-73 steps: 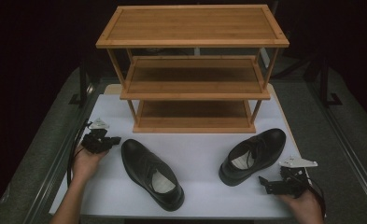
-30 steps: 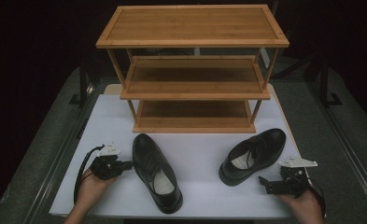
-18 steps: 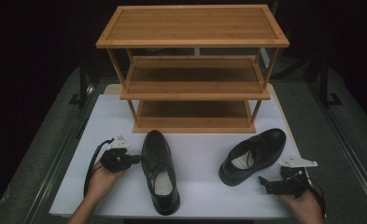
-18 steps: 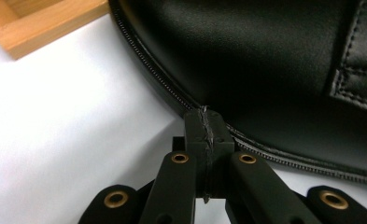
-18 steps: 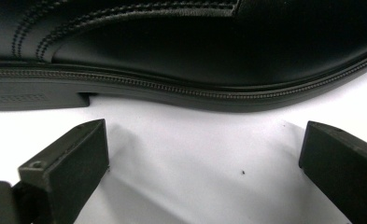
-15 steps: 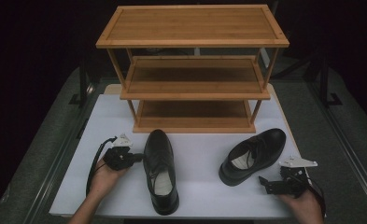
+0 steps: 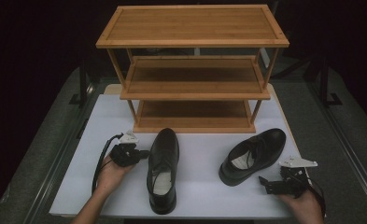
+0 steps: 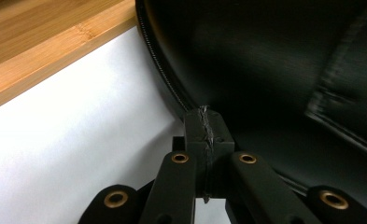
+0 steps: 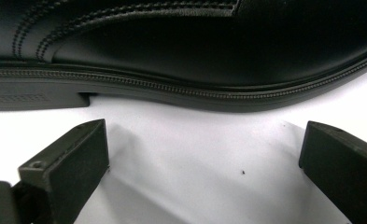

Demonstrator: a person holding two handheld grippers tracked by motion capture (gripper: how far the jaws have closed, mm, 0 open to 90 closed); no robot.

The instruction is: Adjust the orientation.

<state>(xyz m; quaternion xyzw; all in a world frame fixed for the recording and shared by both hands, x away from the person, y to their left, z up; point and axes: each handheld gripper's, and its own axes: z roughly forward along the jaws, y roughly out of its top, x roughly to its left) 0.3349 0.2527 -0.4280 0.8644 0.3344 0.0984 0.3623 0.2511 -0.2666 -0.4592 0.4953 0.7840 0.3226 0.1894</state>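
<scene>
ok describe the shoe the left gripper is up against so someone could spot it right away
Start at the wooden three-tier rack at the back of the white table. Two black leather shoes lie in front of it; take the left shoe, by the left gripper, whose jaws are shut against its side. Unlike the right shoe, which lies at a slant, it points straight at the rack, toe almost at the bottom shelf.
</scene>
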